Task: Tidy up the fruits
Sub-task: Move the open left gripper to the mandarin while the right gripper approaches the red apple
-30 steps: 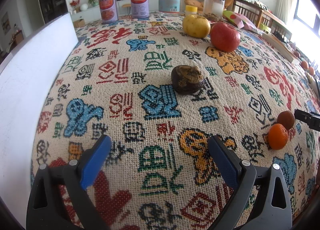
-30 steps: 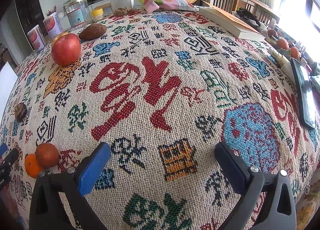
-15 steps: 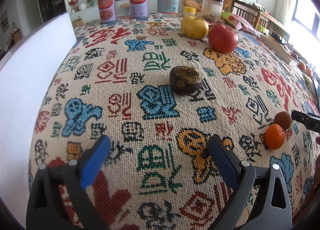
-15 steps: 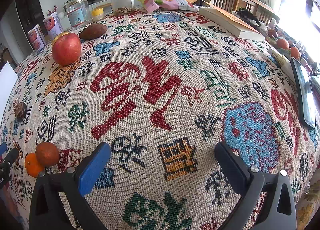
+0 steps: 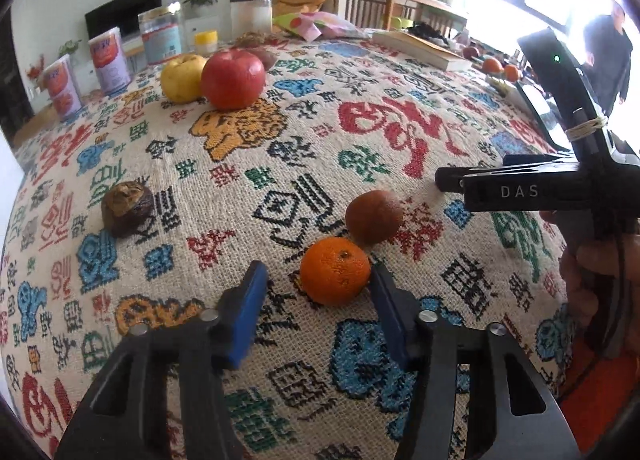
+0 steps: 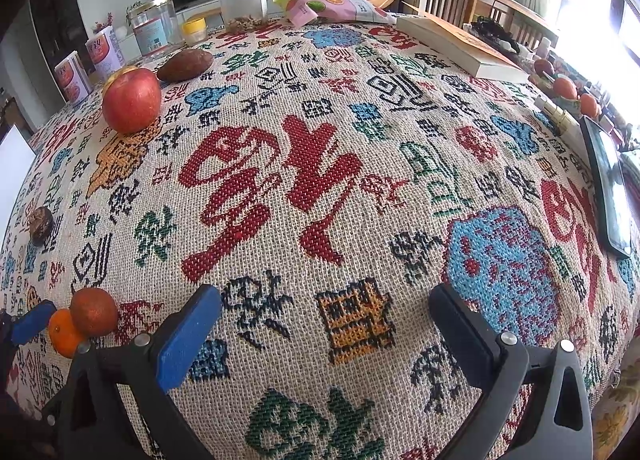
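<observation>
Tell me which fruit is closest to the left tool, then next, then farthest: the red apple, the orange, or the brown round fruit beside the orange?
In the left wrist view:
1. The orange, right by the left tool, its right pad beside it.
2. The brown round fruit, just behind the orange, slightly right.
3. The red apple, far back on the left.

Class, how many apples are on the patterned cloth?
2: a yellow apple and a red apple side by side at the far left. Fruit beyond the book is too small to tell.
</observation>
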